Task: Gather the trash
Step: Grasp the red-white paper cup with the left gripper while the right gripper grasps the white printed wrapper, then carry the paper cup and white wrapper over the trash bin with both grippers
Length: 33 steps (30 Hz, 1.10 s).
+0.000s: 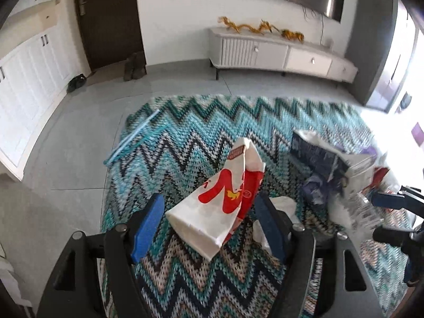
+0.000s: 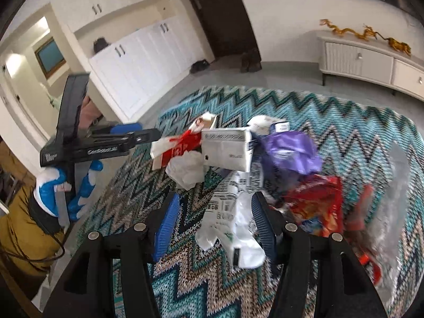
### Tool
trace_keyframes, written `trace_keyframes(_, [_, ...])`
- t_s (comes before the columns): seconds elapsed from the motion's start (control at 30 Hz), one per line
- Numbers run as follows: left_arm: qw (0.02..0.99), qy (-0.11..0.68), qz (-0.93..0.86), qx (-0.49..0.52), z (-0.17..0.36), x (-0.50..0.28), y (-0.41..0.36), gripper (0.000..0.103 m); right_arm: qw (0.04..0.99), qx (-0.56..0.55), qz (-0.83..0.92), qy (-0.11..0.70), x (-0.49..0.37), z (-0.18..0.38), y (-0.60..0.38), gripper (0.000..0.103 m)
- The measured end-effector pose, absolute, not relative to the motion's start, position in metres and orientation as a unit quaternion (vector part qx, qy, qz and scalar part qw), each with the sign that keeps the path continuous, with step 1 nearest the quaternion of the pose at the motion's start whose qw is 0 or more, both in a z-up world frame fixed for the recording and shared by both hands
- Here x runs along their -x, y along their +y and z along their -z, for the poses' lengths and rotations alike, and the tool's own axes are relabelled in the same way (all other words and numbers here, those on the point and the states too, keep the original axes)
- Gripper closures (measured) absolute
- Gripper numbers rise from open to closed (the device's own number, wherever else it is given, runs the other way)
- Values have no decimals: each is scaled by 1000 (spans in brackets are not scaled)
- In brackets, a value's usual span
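1. Zigzag rug [image 1: 185,278] on grey tile floor [image 1: 66,145]; trash gathered in a loose pile near the rug's middle.
2. Left gripper [image 1: 209,225] over the rug, blue pads apart; red-and-white paper bag [image 1: 225,198] between them, left pad clear of it, contact at right pad not readable.
3. Right gripper [image 2: 214,220] over the rug, pads apart; printed white wrapper [image 2: 230,225] between them, clear of left pad, close against right pad; grip not confirmed.
4. Past the wrapper: white carton [image 2: 228,148], crumpled tissue [image 2: 188,169], purple bag [image 2: 288,153], red snack packet [image 2: 315,204].
5. Blue straw [image 1: 132,137] lying across the rug's left edge, well apart from the pile.
6. Bare tile open beyond the rug's far edge, up to white sideboard [image 1: 278,50] and dark door [image 1: 108,18].
7. Gloved hand [image 2: 63,193] left of the rug, holding the left gripper.
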<state>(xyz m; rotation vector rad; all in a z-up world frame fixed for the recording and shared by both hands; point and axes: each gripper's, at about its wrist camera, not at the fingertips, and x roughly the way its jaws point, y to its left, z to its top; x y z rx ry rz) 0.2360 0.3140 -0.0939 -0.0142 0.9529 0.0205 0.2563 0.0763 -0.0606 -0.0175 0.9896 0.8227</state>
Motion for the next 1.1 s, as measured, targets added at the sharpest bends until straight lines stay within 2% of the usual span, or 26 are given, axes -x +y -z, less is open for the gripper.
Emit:
trace_keyframes(0.37, [871,491,5,1,129,-266,309,33,795,35,-361,486,-272,92,89,48])
trace_keyframes(0.47, [868,497,1,9,137,-270,311,34,794,29,-361,489,-273,96,90,57])
trace_keyframes(0.67, [873,487,1,23,137,-266,308,60,795,25,-368,481,-271,91,84,74])
trace_keyframes(0.7, [876,482,1,20,134,-264,307,87,794,21,-371,480,-270,88,82,75])
trace_keyframes(0.83, [878,478,-1,30,124,-255,308,97,791,4,-378,481,-264,81,74,78])
trace_keyframes(1.1, [885,460,-14,65,107,-214,319,99,789,-5,-393,473,-228,63,58,79])
